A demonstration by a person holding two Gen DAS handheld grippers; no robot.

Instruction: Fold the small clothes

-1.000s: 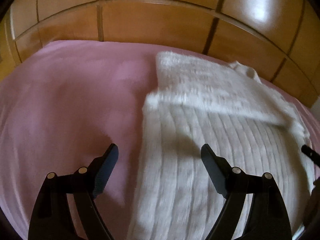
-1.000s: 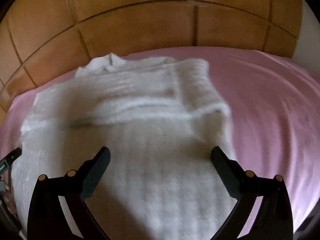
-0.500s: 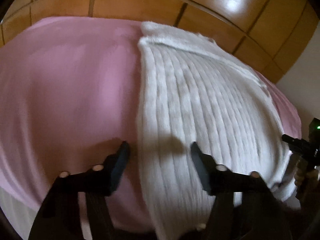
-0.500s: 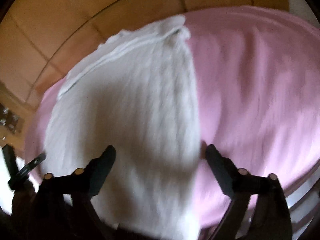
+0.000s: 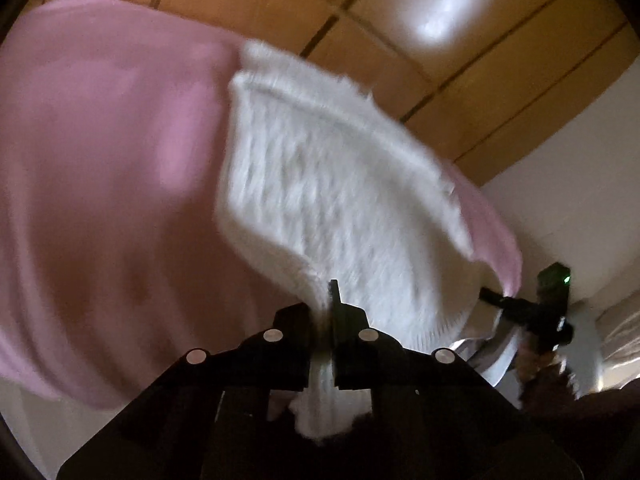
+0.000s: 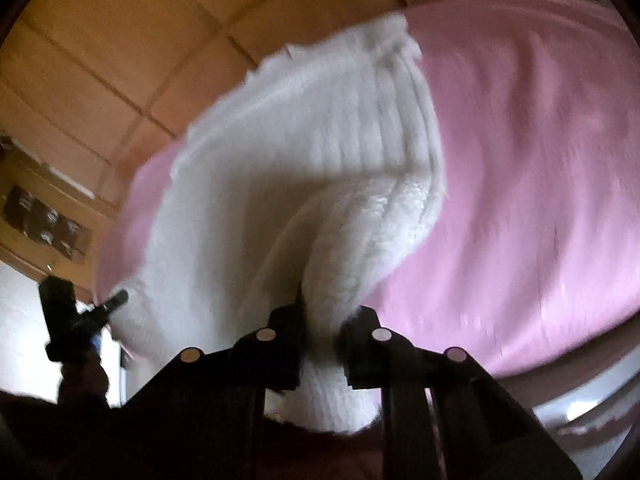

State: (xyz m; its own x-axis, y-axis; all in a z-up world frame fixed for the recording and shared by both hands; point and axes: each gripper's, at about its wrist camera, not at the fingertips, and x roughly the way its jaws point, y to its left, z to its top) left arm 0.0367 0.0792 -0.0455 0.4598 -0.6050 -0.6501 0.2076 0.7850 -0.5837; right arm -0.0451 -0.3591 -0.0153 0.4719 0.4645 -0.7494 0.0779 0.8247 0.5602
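Note:
A white ribbed knit sweater (image 5: 340, 200) lies on a pink bedsheet (image 5: 100, 160). My left gripper (image 5: 324, 308) is shut on the sweater's near left corner, and the fabric bunches between the pads and hangs below them. In the right wrist view the same sweater (image 6: 300, 160) rises in a fold from the sheet (image 6: 520, 160). My right gripper (image 6: 324, 320) holds the near right corner; its jaws are closing, with thick knit squeezed between them. Each view shows the other gripper at the sweater's far edge: the right one (image 5: 520, 308) and the left one (image 6: 80, 312).
Wooden panels (image 5: 400, 20) stand behind the bed, also seen in the right wrist view (image 6: 120, 40). A white wall (image 5: 580, 200) is at the right. The bed's near edge drops off just below both grippers.
Both grippers went from wide open over the flat sweater to closed on its near corners. The near hem has lifted off the sheet and both views have tilted.

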